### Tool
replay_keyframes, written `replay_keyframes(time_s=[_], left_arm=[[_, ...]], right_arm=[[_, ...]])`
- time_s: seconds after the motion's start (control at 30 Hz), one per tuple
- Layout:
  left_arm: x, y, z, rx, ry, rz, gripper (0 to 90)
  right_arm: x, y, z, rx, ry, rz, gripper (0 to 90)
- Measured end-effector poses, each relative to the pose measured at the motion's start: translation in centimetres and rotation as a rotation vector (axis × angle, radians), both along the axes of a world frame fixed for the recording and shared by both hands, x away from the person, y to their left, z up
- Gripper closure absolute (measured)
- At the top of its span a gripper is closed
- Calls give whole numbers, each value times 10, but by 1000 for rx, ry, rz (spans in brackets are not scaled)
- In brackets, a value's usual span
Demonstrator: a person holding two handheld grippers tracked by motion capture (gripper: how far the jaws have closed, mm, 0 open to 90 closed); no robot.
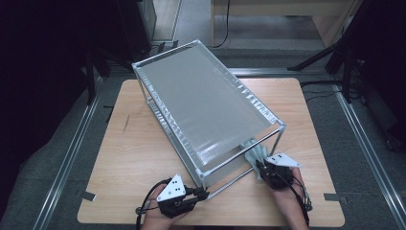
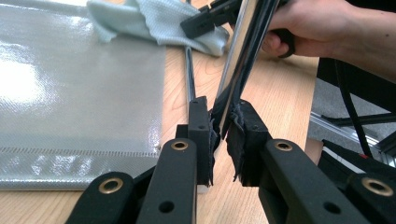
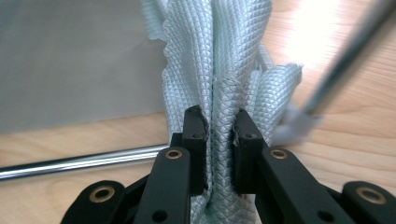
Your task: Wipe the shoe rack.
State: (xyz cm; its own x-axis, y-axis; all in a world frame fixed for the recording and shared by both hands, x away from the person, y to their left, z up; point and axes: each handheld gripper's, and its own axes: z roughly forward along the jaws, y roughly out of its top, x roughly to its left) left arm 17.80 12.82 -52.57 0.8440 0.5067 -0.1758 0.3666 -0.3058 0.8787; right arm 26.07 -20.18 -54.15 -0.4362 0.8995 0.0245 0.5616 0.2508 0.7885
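1. Cloth first: the pale mint-green waffle-weave cloth (image 3: 233, 56) is bunched between the right tongs (image 3: 219, 126), which are closed tight on its gathered folds. In the high view it sits at the lower right, by the rack's near corner (image 1: 253, 152).
2. It should handle as soft, light and floppy; the textured weave gives good bite, so a pinch on a thick bunch, as here, suits it better than a single edge.
3. The left tongs (image 2: 223, 122) are clamped on a slim chrome metal rod (image 2: 243, 51) of the tilted wire-frame rack with grey glossy woven shelf sheets (image 1: 210, 105), at lower centre of the high view.
4. The rod is rigid, smooth and probably slippery; the rack looks light but awkward.
5. The light wood-grain worktop (image 1: 139, 158) is flat and matte.
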Motion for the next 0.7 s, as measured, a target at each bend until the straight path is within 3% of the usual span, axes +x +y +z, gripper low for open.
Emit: replay_keyframes(time_s=[0.13,0.23,0.27,0.33,0.37,0.4,0.43,0.47,0.57,0.6,0.63,0.7], left_arm=[[0,0,0,-1,1,-1,800],[0,0,0,0,2,-1,800],[0,0,0,0,2,1,800],[0,0,0,0,2,1,800],[0,0,0,0,2,2,800],[0,0,0,0,3,1,800],[0,0,0,0,3,1,799],[0,0,-1,-3,5,-1,799],[0,0,-1,-6,4,-2,799],[0,0,-1,-6,4,-2,799],[1,1,-1,-6,3,-3,799],[1,1,-1,-6,3,-3,799]], right_arm=[[0,0,0,-12,-5,-18,800],[-8,12,0,-8,5,23,800],[-19,28,0,-9,10,89,798],[-23,35,0,-8,9,112,798],[-29,44,0,-12,6,152,798],[-41,64,-2,-23,-4,225,798],[-41,64,-2,-23,-4,225,798],[-55,85,-3,-16,-4,305,799],[-70,105,-3,-20,0,384,797],[-70,105,-3,-20,0,384,797],[-76,112,-3,-62,-23,419,797],[-76,111,-2,-80,-26,433,797]])
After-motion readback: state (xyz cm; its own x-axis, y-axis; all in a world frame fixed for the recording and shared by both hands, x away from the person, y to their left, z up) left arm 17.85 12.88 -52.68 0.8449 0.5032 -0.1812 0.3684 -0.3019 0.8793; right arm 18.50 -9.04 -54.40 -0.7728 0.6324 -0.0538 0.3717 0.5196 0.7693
